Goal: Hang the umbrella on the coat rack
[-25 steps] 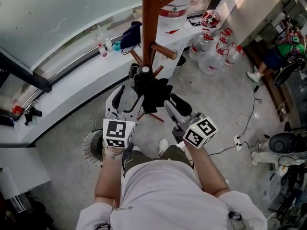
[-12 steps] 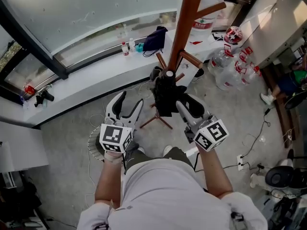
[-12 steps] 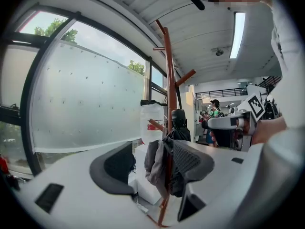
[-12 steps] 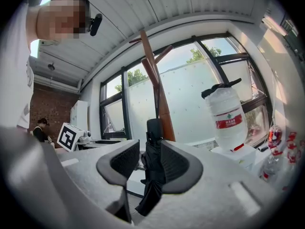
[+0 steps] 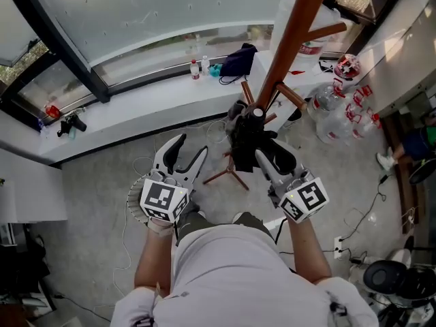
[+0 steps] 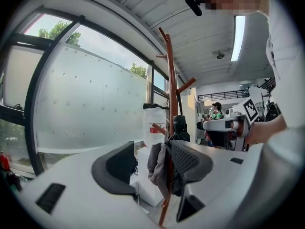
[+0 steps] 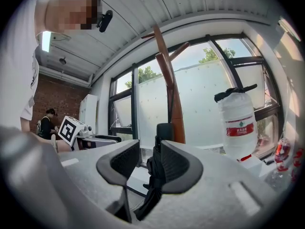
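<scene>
The brown wooden coat rack [image 5: 293, 39] slants down from the upper right, with short pegs low on its pole. A folded black umbrella [image 5: 244, 138] stands upright just in front of those pegs. My right gripper [image 5: 267, 148] is shut on the umbrella. In the right gripper view the umbrella [image 7: 159, 173] sits between the jaws of the right gripper [image 7: 149, 149], with the coat rack's pole [image 7: 174, 104] behind. My left gripper [image 5: 191, 146] is open and empty, off to the left of the umbrella. From the left gripper [image 6: 151, 149] I see the coat rack [image 6: 171, 80] and the umbrella [image 6: 180, 128] beyond.
A white window ledge [image 5: 136, 107] runs behind the rack and carries a dark bag [image 5: 238, 60] and small bottles [image 5: 197, 69]. Big water jugs [image 5: 337, 107] stand on the floor at right. A round wire object [image 5: 135, 199] and cables lie near my feet. A grey cloth [image 6: 155, 163] hangs by the pole.
My left gripper has come away from the umbrella and moved left, open. The right gripper keeps the umbrella beside the rack's lower pegs. The head view has tilted.
</scene>
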`<state>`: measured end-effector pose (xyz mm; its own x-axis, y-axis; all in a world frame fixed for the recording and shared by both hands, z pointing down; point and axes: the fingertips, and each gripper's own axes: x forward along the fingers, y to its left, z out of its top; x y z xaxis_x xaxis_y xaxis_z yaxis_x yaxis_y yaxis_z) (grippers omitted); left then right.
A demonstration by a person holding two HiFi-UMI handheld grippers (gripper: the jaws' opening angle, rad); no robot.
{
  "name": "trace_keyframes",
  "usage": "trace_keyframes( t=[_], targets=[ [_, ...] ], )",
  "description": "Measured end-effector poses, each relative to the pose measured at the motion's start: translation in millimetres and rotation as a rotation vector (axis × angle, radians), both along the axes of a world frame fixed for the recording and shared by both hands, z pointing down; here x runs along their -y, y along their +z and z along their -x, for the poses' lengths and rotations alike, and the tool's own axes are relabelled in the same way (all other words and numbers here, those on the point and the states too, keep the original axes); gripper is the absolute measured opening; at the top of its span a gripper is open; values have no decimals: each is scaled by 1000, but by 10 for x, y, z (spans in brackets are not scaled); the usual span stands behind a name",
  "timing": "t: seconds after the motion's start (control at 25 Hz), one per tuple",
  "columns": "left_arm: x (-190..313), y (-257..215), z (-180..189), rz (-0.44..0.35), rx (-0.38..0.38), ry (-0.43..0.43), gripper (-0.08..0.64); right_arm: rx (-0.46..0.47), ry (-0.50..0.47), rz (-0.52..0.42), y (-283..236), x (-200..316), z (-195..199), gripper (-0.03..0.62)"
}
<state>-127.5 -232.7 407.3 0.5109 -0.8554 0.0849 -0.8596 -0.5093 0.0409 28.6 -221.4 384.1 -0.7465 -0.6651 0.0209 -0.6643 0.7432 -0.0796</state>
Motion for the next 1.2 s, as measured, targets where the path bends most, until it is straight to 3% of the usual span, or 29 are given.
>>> trace_keyframes(
  t=[0.36, 1.2],
  targets=[
    [-117, -29, 66, -15, -25, -10, 230, -61, -39, -20, 74, -109, 141, 141],
    [-179, 107, -83, 31, -20, 41, 230, -27, 36, 18, 182, -107, -36, 141]
  ],
)
